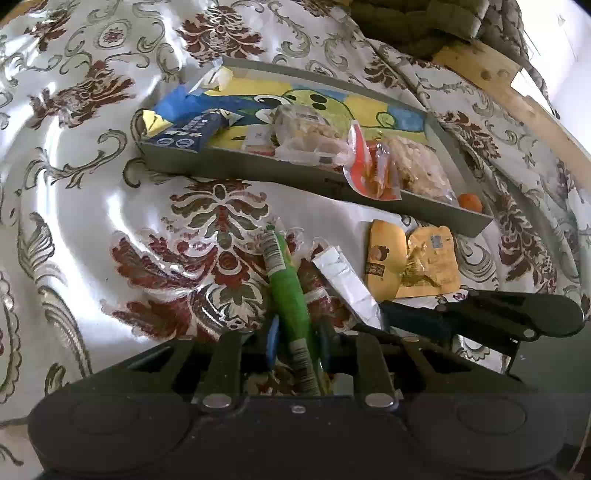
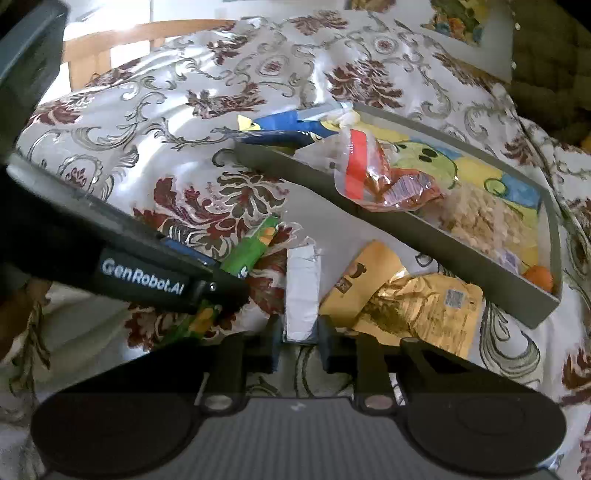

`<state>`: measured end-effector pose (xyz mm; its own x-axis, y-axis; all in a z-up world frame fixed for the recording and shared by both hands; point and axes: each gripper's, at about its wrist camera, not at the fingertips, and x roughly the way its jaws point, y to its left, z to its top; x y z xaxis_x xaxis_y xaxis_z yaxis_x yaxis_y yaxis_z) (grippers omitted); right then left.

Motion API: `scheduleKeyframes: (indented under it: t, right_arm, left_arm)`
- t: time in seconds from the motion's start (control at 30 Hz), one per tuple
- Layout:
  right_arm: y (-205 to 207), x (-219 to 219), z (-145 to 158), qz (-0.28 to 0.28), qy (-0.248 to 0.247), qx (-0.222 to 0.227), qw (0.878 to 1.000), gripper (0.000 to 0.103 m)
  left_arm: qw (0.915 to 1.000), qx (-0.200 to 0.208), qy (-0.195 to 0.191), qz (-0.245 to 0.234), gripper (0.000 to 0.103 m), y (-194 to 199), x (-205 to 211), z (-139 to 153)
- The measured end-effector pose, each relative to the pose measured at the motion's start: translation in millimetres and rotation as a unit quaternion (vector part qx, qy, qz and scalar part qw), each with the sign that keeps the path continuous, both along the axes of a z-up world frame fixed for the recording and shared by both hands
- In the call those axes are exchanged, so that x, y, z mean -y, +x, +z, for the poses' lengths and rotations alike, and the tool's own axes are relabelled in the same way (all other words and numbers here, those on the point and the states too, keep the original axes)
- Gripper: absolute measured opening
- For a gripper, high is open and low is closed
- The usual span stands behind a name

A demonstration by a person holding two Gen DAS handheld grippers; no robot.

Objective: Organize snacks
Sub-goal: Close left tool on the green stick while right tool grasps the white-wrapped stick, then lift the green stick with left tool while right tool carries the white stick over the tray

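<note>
My left gripper [image 1: 295, 341] is shut on a long green snack stick [image 1: 288, 291] that lies on the patterned cloth. My right gripper [image 2: 300, 339] is shut on a silver foil snack bar [image 2: 302, 291] beside it. The silver bar also shows in the left wrist view [image 1: 347, 284], and the green stick in the right wrist view [image 2: 251, 251]. Two yellow snack packets [image 1: 410, 264] lie right of the bar, in front of the grey tray [image 1: 258, 170]. The tray holds a blue packet [image 1: 192, 129], clear bags of snacks [image 1: 314, 133] and a red-topped bag [image 1: 373, 170].
The tray's rim [image 2: 461, 243] runs diagonally across the cloth, with a small orange fruit [image 2: 539, 277] in its near corner. A wooden frame [image 1: 517, 92] and dark green cushions [image 1: 413, 22] stand behind. A wooden chair [image 2: 122, 40] is at the far left.
</note>
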<state>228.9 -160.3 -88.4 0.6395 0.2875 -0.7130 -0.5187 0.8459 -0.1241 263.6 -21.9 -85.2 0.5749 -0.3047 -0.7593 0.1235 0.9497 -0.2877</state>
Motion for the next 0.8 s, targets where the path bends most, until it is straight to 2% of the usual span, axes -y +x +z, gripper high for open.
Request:
scheduleKeyframes:
  t: [0.1,0.27,0.57,0.7,0.8]
  right_arm:
    - [-4.5,1.2,5.4,-0.005,0.007,0.002,1.0,0.021]
    - [-19.4,0.0,17.1,-0.004,-0.002,0.031,1.0,0.021]
    - [-40.0,9.1,46.9,-0.022,0.015,0.097,0.995,0.021]
    - [-33.3,20.6,59.1,-0.051,0.044,0.121,0.99,0.021]
    - [-22.1,27.3,63.1,-0.066,0.058,0.13,0.988,0.021]
  left_arm:
    - [0.9998,0.0,-0.013,0.015,0.02,-3.4,-6.1,4.3]
    - [0.9981,0.009,-0.049,0.035,0.02,-11.7,-14.0,15.5]
    - [0.994,0.058,-0.076,0.052,0.02,-29.3,-17.5,35.7]
    - [0.9916,0.105,-0.061,0.044,0.02,-26.6,-12.2,47.5]
    - [0.9907,0.118,-0.057,0.036,0.02,-19.9,-5.3,55.3]
